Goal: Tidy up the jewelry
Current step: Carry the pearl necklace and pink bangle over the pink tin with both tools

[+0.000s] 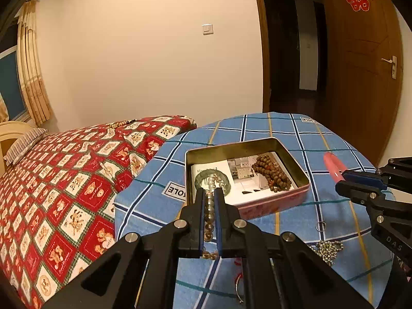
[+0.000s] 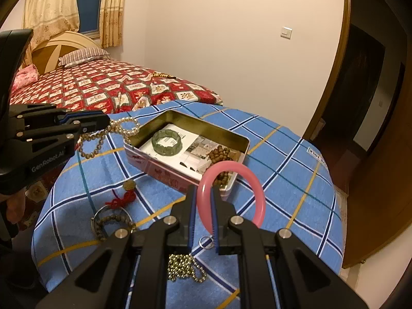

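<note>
Right wrist view shows my right gripper (image 2: 203,206) clamped on a pink bangle (image 2: 253,180), held up just beside the near end of the open tin (image 2: 180,177) on the desk (image 2: 296,193). My left gripper (image 1: 209,200) is clamped on a pearl string (image 1: 209,213), its loops dangling at the tin's other end, near the rim.

Inside the tin I already see a green bangle (image 2: 166,143) and brown beads (image 2: 221,154) lying on printed paper, so I judge the job roughly half done. Both held pieces are not yet in the tin.

On the cloth I count a ball chain (image 2: 184,270), a small ring (image 2: 206,242), a red tassel charm (image 2: 123,198) and a dark bead bracelet (image 2: 110,222) left to collect. More beads (image 2: 162,75) lie well apart on the bed (image 2: 77,87).
</note>
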Motion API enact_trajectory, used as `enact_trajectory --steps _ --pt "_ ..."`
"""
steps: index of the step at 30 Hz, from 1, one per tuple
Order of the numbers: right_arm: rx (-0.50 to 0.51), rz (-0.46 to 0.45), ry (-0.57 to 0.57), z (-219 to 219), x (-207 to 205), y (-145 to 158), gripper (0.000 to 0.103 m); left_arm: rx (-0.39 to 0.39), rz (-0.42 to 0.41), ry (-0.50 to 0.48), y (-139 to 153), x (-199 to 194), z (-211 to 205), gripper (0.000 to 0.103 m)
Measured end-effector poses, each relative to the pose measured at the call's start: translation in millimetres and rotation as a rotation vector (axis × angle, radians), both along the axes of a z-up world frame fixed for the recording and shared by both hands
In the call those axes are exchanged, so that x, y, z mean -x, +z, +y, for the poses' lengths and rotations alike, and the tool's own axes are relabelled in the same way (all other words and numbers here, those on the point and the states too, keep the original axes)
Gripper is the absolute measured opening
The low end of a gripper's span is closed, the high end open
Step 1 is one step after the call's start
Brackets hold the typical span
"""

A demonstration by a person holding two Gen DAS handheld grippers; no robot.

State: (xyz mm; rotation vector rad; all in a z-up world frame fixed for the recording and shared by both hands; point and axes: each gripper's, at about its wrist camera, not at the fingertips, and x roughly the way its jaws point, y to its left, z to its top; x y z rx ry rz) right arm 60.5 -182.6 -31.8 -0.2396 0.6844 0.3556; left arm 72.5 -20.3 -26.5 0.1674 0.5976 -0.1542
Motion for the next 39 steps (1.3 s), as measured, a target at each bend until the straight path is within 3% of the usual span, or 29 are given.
enact_trajectory --steps 39 --pt "0.064 -0.052 0.025 8 -61 10 0.013 -0.064 -0.032 0.001 4 -64 -10 0.006"
